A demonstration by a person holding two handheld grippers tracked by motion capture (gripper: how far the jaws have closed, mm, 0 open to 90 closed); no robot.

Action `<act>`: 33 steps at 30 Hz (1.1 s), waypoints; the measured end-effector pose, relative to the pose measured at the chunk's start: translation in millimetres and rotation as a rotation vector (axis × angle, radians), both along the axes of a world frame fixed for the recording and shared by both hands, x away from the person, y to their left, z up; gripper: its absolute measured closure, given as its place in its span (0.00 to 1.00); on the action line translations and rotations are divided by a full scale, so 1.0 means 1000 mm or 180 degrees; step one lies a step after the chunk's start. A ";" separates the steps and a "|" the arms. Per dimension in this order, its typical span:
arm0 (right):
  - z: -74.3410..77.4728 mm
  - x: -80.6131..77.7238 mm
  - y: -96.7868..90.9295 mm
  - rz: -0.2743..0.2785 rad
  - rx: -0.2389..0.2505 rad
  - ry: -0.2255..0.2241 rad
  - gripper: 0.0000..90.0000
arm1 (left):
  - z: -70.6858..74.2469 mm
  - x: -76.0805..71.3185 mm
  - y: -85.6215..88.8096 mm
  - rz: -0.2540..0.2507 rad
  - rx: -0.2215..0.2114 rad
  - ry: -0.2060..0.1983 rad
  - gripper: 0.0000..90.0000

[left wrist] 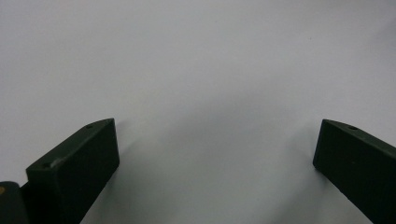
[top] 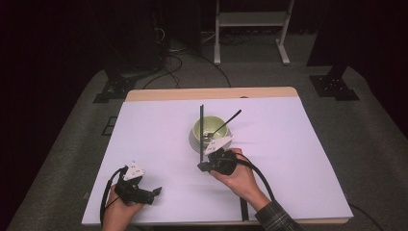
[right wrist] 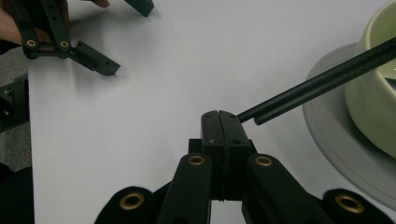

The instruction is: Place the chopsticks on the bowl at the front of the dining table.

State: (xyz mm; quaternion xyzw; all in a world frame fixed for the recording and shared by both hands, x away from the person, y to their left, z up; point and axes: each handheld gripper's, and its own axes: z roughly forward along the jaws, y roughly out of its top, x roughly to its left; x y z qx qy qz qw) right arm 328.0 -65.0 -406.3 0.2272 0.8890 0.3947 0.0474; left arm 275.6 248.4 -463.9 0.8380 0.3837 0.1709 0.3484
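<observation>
A pale green bowl (top: pixel 210 130) stands on a grey saucer (right wrist: pixel 327 135) near the table's middle. A spoon (top: pixel 226 122) with a black handle rests in it. A thin black rod (top: pixel 201 127) runs across the bowl's left side; its near end lies right at the tips of my right gripper (top: pixel 201 167). In the right gripper view the rod (right wrist: pixel 317 84) starts just beside the right gripper (right wrist: pixel 219 114), whose jaws are pressed together; whether they touch the rod I cannot tell. My left gripper (top: pixel 153 194) rests at the front left, and in its own view the left gripper (left wrist: pixel 218 128) stands open over bare table.
The white table top (top: pixel 159 134) has a wooden strip along its far edge (top: pixel 211 93). A short black strip (top: pixel 244 209) lies near the front edge by my right forearm. Stands and cables sit on the floor beyond the table.
</observation>
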 end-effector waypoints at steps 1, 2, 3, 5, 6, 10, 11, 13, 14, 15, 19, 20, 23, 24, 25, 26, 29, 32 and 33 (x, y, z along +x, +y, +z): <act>0.000 0.001 0.000 -0.0017 0.0000 0.0007 1.00 | 0.000 0.000 0.000 0.0000 0.0000 0.0001 0.00; -0.001 0.002 -0.001 -0.0018 -0.0005 0.0002 1.00 | 0.000 0.000 0.000 -0.0001 0.0004 -0.0004 0.00; -0.001 0.003 -0.001 -0.0029 -0.0006 0.0005 1.00 | 0.000 0.000 0.000 -0.0001 0.0004 -0.0004 0.00; -0.001 0.004 -0.001 -0.0047 -0.0005 0.0004 1.00 | 0.000 0.000 0.000 0.0000 0.0001 -0.0002 0.00; -0.002 0.005 -0.001 -0.0053 -0.0001 0.0005 1.00 | 0.000 0.000 0.000 0.0000 0.0001 -0.0001 0.00; 0.001 0.000 -0.003 -0.0010 0.0030 -0.0003 0.98 | 0.000 0.000 0.000 0.0000 -0.0001 0.0001 0.00; 0.002 -0.002 -0.004 0.0000 0.0028 -0.0004 0.95 | 0.000 0.000 0.000 0.0000 0.0000 0.0002 0.00; 0.003 -0.006 -0.008 0.0001 0.0030 -0.0003 0.89 | 0.000 0.000 0.000 0.0000 -0.0001 0.0002 0.00; 0.003 -0.007 -0.011 -0.0012 0.0037 -0.0013 0.86 | 0.000 0.000 0.000 0.0001 -0.0002 0.0002 0.00; 0.004 -0.008 -0.015 -0.0029 0.0031 -0.0019 0.84 | 0.000 0.000 0.000 0.0000 -0.0002 0.0002 0.00; 0.005 -0.008 -0.027 -0.0097 0.0013 -0.0048 0.72 | 0.000 0.000 0.000 0.0000 -0.0001 0.0002 0.00; 0.005 -0.008 -0.032 -0.0121 0.0025 -0.0064 0.69 | 0.000 0.000 0.000 0.0000 0.0000 0.0001 0.00; 0.007 -0.008 -0.043 -0.0224 0.0010 -0.0142 0.58 | 0.000 0.000 0.000 0.0000 0.0000 0.0000 0.00; 0.007 -0.007 -0.046 -0.0268 0.0009 -0.0154 0.53 | 0.000 0.000 0.000 0.0000 -0.0001 0.0000 0.00; 0.008 -0.006 -0.050 -0.0312 0.0006 -0.0196 0.49 | 0.000 0.000 0.000 0.0000 0.0001 0.0000 0.00; 0.008 -0.005 -0.054 -0.0378 0.0016 -0.0225 0.44 | 0.000 0.000 0.000 0.0000 0.0000 -0.0001 0.00; 0.007 -0.001 -0.067 -0.0552 0.0030 -0.0214 0.31 | 0.000 0.000 0.000 0.0000 0.0002 -0.0003 0.00; 0.006 0.001 -0.078 -0.0671 -0.0038 -0.0205 0.21 | 0.000 0.000 0.000 -0.0002 0.0007 -0.0005 0.00; 0.006 0.002 -0.081 -0.0691 -0.0049 -0.0207 0.21 | 0.000 0.000 0.000 -0.0003 0.0008 -0.0004 0.00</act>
